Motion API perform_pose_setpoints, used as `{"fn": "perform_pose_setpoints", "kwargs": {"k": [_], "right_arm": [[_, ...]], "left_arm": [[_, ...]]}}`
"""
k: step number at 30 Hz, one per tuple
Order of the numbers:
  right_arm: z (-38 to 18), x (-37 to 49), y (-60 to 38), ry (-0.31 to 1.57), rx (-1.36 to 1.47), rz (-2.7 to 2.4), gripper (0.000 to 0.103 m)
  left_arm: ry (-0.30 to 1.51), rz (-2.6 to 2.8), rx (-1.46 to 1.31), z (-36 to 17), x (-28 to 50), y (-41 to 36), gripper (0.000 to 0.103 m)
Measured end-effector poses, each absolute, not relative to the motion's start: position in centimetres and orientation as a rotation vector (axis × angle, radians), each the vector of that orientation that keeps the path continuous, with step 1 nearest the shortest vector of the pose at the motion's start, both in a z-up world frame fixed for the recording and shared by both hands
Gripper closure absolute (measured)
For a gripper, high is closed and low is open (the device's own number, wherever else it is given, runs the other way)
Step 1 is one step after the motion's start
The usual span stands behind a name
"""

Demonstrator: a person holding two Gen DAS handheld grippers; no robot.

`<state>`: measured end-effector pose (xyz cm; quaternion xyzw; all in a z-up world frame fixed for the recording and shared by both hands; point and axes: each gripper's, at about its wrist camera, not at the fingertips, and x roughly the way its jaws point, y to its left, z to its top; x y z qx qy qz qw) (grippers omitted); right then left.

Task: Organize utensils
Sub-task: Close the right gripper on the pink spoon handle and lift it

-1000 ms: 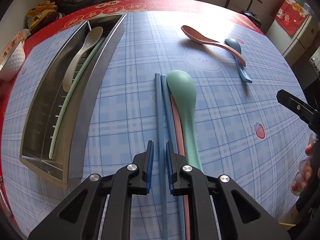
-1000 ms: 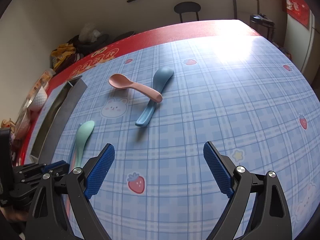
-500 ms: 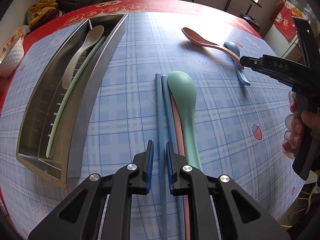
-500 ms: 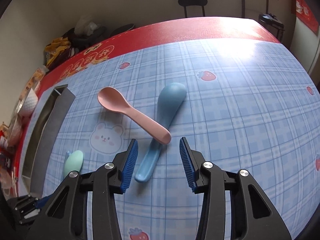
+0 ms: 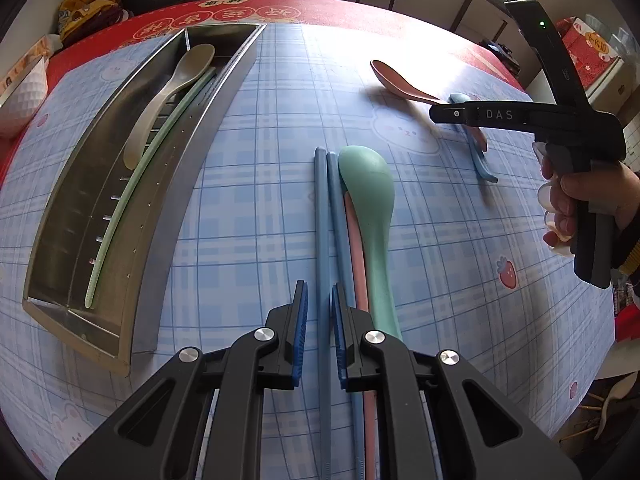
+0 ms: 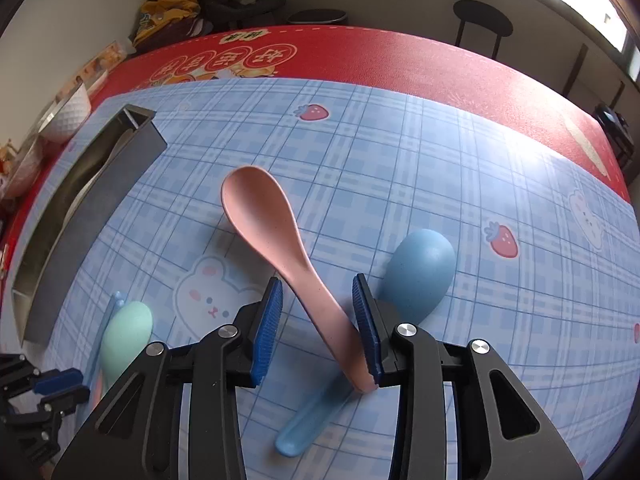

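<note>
My left gripper (image 5: 319, 320) is nearly closed around one blue chopstick (image 5: 321, 220), with a small gap on each side. Beside it lie a second blue chopstick (image 5: 336, 208), a pink chopstick (image 5: 356, 248) and a green spoon (image 5: 370, 200). My right gripper (image 6: 316, 320) is open, its jaws either side of the pink spoon's (image 6: 264, 216) handle, which crosses over the blue spoon (image 6: 420, 264). The right pad touches the handle's end. A steel tray (image 5: 180, 184) at the left holds a beige spoon (image 5: 168, 92) and green chopsticks (image 5: 132, 200).
A white bowl (image 5: 20, 100) stands left of the tray, off the blue plaid mat. The red tablecloth's far edge has a stool (image 6: 482, 24) behind it. Bags and clutter (image 6: 176, 16) sit at the back left.
My right gripper moved forward and down to the pink spoon and narrowed from wide open to a smaller gap around its handle. My left gripper has stayed still over the blue chopstick.
</note>
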<state>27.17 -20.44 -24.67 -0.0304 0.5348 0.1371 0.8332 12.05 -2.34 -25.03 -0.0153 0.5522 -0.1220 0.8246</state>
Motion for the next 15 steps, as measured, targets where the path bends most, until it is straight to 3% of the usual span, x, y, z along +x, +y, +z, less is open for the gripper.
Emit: {"fn": "perform_pose_setpoints", "kwargs": {"k": [2, 4, 15], "right_arm": [[-24.7, 27.0, -20.5, 1.137, -0.059, 0.289, 0.086], [-24.7, 26.8, -20.6, 1.145, -0.039, 0.285, 0.09], [-23.2, 21.3, -20.9, 1.101, 0.213, 0.297, 0.091]], "left_arm": [[1.174, -0.261, -0.034, -25.0, 12.1, -2.3, 0.091], [1.175, -0.262, -0.033, -25.0, 12.1, -2.2, 0.091], [1.178, -0.268, -0.009, -25.0, 12.3, -2.3, 0.09]]}}
